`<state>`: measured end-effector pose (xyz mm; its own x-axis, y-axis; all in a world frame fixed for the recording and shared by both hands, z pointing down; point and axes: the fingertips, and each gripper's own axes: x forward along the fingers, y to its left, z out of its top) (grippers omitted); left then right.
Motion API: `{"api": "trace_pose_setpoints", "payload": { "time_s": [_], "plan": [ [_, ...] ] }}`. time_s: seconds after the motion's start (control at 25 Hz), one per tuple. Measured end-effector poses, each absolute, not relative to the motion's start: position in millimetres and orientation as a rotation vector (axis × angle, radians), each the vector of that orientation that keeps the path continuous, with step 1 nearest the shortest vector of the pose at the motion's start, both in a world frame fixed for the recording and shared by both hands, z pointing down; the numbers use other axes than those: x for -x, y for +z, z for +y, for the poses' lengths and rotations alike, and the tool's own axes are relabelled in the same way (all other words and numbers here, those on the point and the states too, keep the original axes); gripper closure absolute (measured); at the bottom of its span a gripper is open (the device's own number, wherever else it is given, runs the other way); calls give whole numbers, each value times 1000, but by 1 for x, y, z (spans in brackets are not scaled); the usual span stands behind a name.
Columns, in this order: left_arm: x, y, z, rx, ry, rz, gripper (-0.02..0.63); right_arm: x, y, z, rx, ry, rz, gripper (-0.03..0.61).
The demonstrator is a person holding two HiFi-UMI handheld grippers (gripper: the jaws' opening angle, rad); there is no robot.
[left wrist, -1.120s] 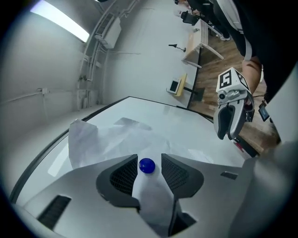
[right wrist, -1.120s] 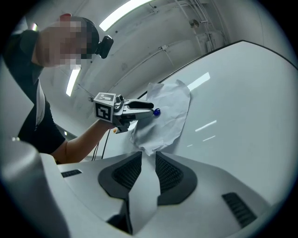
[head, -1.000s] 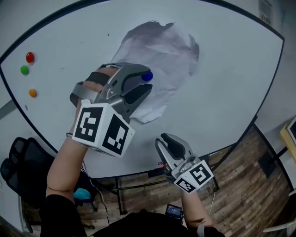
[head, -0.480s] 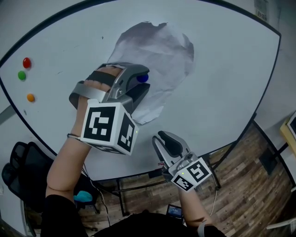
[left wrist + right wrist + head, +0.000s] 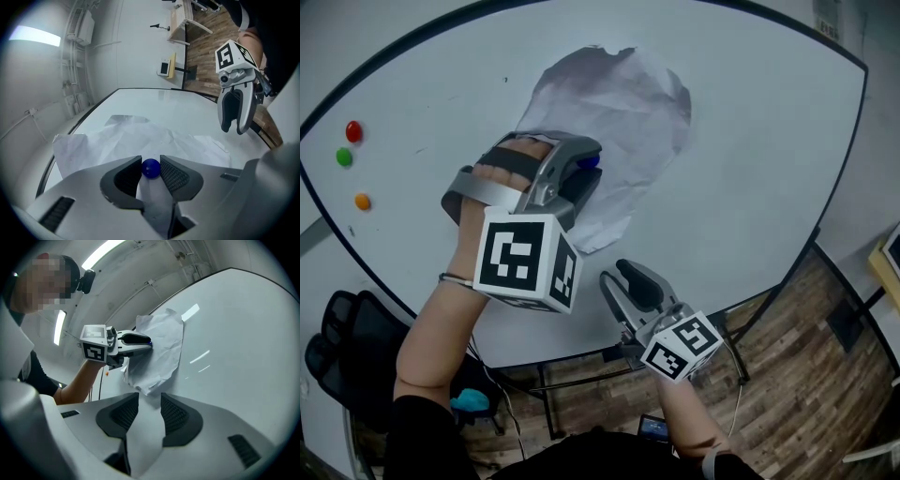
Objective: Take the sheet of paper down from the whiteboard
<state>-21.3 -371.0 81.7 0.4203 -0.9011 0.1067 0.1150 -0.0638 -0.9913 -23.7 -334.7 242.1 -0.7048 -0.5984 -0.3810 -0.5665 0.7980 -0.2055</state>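
Now the left gripper (image 5: 151, 159) is closing its fingers on the round blue magnet (image 5: 150, 168) atop the crumpled white paper sheet (image 5: 619, 103); the right gripper (image 5: 149, 397) is opening its fingers, empty.

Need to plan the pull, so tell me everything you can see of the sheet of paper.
The sheet of paper is white, crumpled, with ragged edges, lying against the whiteboard. A blue magnet pins it; the left gripper is closing on that magnet. The lower corner curls off the board. The right gripper, opening and empty, is clear of it.
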Motion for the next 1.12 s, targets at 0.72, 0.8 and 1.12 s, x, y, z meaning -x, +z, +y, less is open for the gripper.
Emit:
{"api": "trace_pose_setpoints", "payload": {
  "time_s": [0.72, 0.8, 1.12],
  "plan": [
    [21, 82, -373, 1368, -985, 777, 482, 29, 216, -369, 685, -628, 2282, 414],
    [21, 83, -373, 1368, -985, 778, 482, 30, 216, -372, 698, -652, 2277, 414],
    [21, 82, -372, 1377, -972, 775, 482, 26, 219, -381, 730, -671, 2241, 478]
  ]
}}
